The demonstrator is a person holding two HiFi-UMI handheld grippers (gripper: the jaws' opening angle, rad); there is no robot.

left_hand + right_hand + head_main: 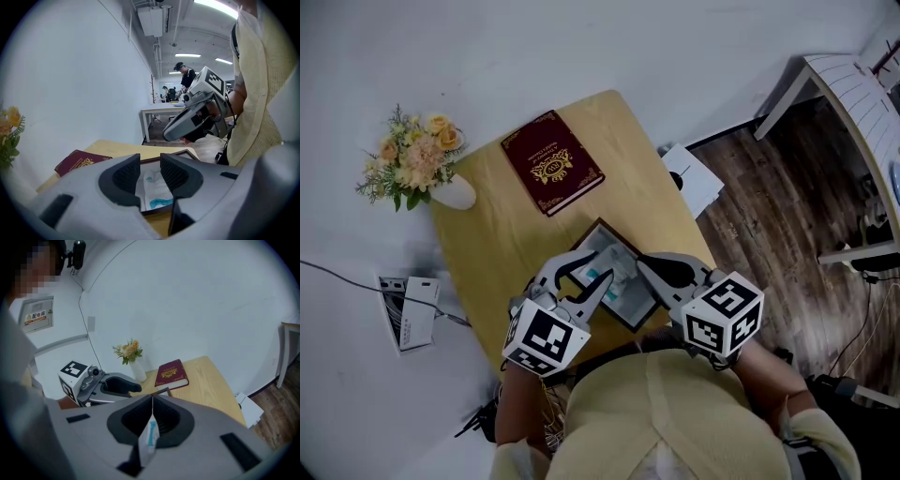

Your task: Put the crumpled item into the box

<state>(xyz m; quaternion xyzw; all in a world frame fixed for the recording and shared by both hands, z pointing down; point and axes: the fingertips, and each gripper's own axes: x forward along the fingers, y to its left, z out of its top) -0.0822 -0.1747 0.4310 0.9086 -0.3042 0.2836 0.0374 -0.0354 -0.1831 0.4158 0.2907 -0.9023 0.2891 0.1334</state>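
Note:
The crumpled item, a white packet (pixel 149 439) with teal print, is pinched edge-on in my right gripper (pixel 152 416), which is shut on it. In the head view the packet (pixel 614 281) lies over the shallow dark-framed box (pixel 589 232) near the table's front, between both grippers. My left gripper (pixel 150 169) stands open with nothing pressed between its pads. Through its gap I see the packet (pixel 157 190) inside the box's frame (pixel 178 153). Whether the packet rests on the box's floor I cannot tell. The right gripper (pixel 642 262) sits just right of the left gripper (pixel 602 279).
A dark red book (pixel 551 161) lies on the wooden table (pixel 487 253) behind the box. A white vase of flowers (pixel 417 159) stands at the table's far left corner. A power strip (pixel 408 311) lies on the floor at left. People work at distant desks.

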